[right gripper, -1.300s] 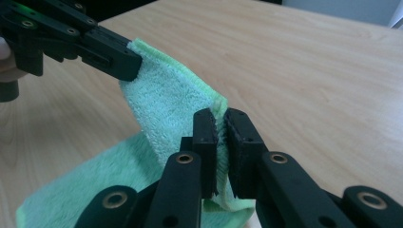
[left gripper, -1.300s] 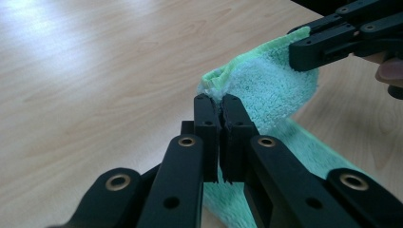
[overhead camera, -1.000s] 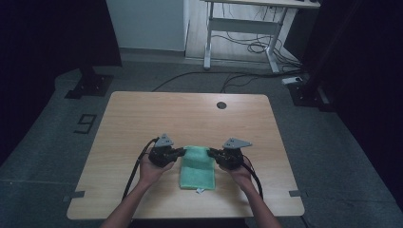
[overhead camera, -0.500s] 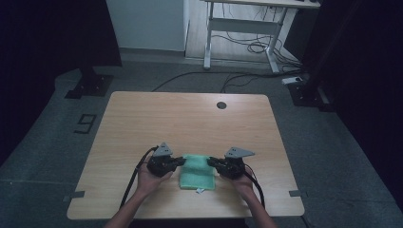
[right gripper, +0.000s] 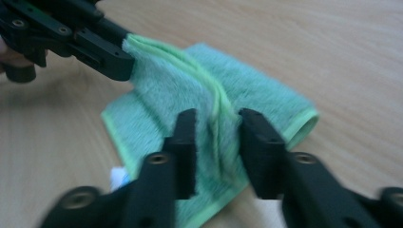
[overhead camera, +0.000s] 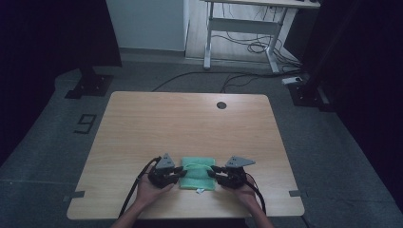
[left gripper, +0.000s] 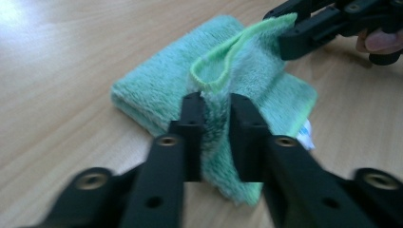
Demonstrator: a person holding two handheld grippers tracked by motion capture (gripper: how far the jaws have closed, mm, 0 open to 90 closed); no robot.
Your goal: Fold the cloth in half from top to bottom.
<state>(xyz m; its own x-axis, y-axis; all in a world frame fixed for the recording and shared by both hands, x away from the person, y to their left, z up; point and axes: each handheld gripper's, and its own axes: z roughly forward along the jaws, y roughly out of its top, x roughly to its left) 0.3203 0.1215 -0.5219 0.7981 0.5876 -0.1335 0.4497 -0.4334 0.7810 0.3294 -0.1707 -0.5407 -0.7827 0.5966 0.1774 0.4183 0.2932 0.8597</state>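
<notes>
A folded green towel lies near the table's front edge, with a raised fold along its top. My left gripper is at its left side and my right gripper at its right. In the left gripper view the jaws have just been opening and stand slightly apart, with the fluffy fold between them. In the right gripper view the jaws have also been opening, and stand wider, either side of the towel's ridge. Each view also shows the other gripper at the towel's far end.
The wooden table has a round cable hole at its back right. A small white label sticks out from the towel's near edge. Cables trail from both grippers toward the person. A desk frame and floor cables stand behind the table.
Both hands have come toward the near edge and sunk lower, bringing the towel's top layer with them. The towel now looks shorter front to back.
</notes>
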